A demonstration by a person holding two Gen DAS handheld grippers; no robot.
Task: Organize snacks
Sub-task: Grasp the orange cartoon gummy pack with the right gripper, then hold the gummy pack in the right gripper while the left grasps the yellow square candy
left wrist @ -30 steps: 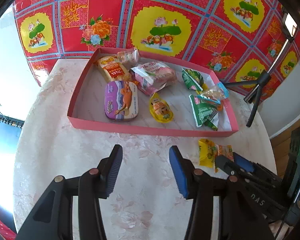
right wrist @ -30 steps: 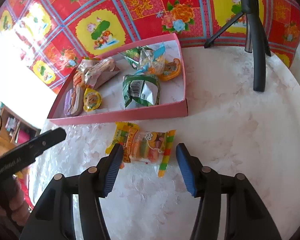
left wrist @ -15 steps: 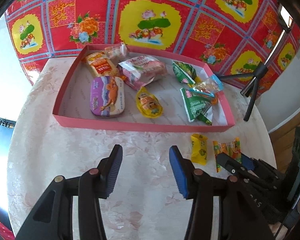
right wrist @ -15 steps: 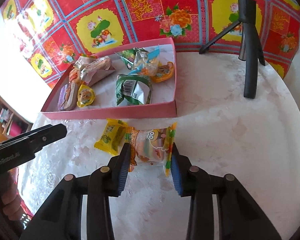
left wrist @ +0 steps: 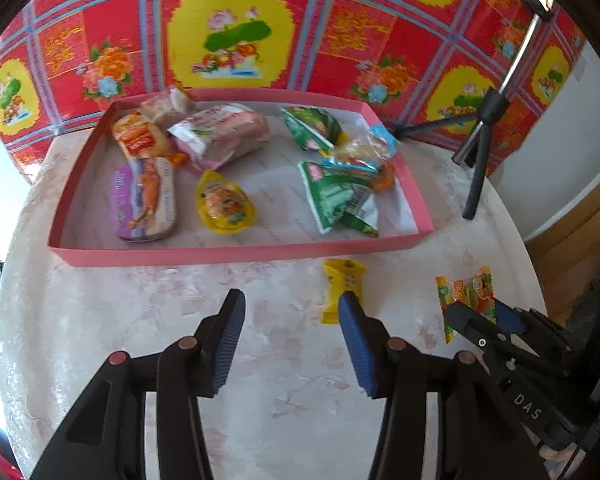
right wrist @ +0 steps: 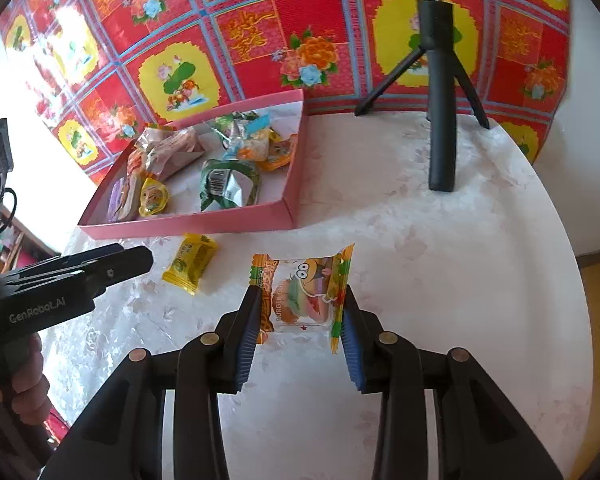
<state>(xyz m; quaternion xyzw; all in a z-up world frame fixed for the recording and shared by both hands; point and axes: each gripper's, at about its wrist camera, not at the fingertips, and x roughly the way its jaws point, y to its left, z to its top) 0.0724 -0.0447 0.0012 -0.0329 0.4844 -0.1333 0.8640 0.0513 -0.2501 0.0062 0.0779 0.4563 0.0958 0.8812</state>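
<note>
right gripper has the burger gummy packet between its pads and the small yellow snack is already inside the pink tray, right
Not quite. The small yellow snack lies on the table in front of the pink tray, not inside it, as the right wrist view shows. The right gripper does hold the burger gummy packet.

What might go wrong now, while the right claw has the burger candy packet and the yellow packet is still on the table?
1. The right claw pinches only the crinkly side edges of the burger gummy packet; it may slip or buckle.
2. The pink tray has a raised wall; a low carry could catch it.
3. The left claw is open close to the yellow packet and might nudge it.
</note>
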